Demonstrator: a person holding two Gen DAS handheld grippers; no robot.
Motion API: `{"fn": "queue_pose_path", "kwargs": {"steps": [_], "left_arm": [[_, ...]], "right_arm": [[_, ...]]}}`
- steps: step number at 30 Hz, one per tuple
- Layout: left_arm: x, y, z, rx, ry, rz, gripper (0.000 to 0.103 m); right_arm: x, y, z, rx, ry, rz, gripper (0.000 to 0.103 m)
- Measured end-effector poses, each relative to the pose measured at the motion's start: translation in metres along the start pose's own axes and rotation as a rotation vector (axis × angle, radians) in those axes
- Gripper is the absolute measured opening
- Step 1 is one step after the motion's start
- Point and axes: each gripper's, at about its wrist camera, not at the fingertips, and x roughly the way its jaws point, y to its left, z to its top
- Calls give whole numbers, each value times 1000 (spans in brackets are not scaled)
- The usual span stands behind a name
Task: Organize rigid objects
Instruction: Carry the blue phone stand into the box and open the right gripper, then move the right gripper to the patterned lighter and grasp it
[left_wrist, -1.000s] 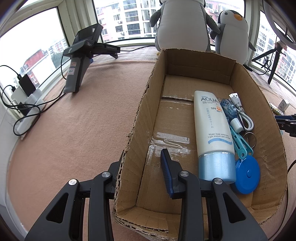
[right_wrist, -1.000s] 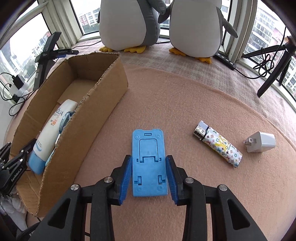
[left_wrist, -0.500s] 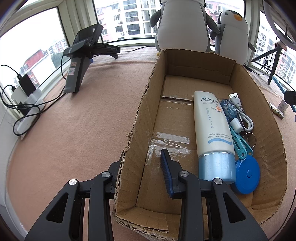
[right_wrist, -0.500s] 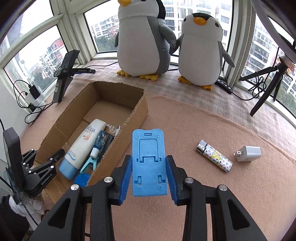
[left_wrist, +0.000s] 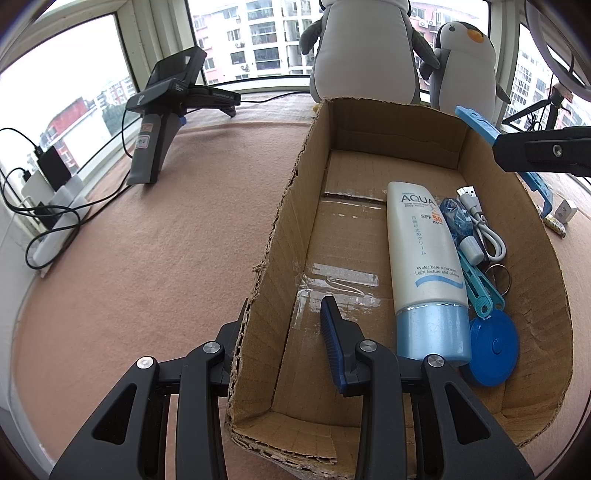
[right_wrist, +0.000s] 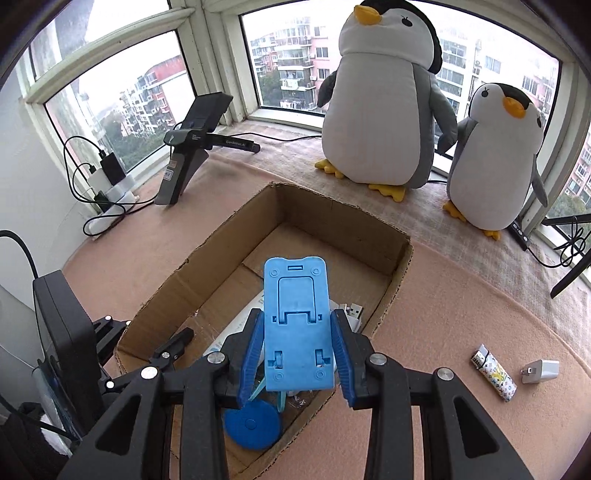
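Gripping the left wall of an open cardboard box (left_wrist: 280, 236), the left claw (left_wrist: 284, 343) has one finger outside the cardboard and its blue pad inside, closed on that wall. A peach-coloured cloth covers the worktop (left_wrist: 147, 258) under the box. At the worktop's far left edge, by the window, a spare black gripper device (left_wrist: 162, 110) stands on its handle, with chargers and cables (left_wrist: 48, 206) just left of it. Inside the box, along its right wall, lie a white sunscreen tube (left_wrist: 424, 266) with a pale blue cap, a white USB cable (left_wrist: 484, 225), a teal clip (left_wrist: 480, 291) and a round blue tape measure (left_wrist: 495, 343), all packed close together; the left half of the box floor is bare. Above the box's right side, the right claw (right_wrist: 297, 354) holds a blue folding phone stand (right_wrist: 297, 325) by its two long edges, lifted clear of the worktop. To the right of the box, on the cloth, a patterned lighter (right_wrist: 493, 373) and a white plug adapter (right_wrist: 541, 371) lie just beside each other. Two plush penguins (right_wrist: 384, 103) stand at the far edge.
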Motion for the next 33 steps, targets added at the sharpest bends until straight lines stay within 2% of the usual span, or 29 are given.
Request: {"fn": "queue_pose_path", "kwargs": {"steps": [15, 17, 19, 20, 21, 33], "left_arm": [[0, 0, 0, 0, 0, 0, 32], [0, 0, 0, 1, -1, 0, 32], [0, 0, 0, 0, 0, 0, 32], [0, 0, 0, 0, -1, 0, 32], [0, 0, 0, 0, -1, 0, 32], [0, 0, 0, 0, -1, 0, 32]], "right_arm": [[22, 3, 7, -11, 24, -17, 34], [20, 2, 7, -10, 18, -18, 38], [19, 2, 8, -11, 9, -25, 52], [18, 2, 8, -13, 5, -31, 64], [17, 2, 8, -16, 2, -34, 68], [15, -1, 6, -17, 10, -84, 71]]}}
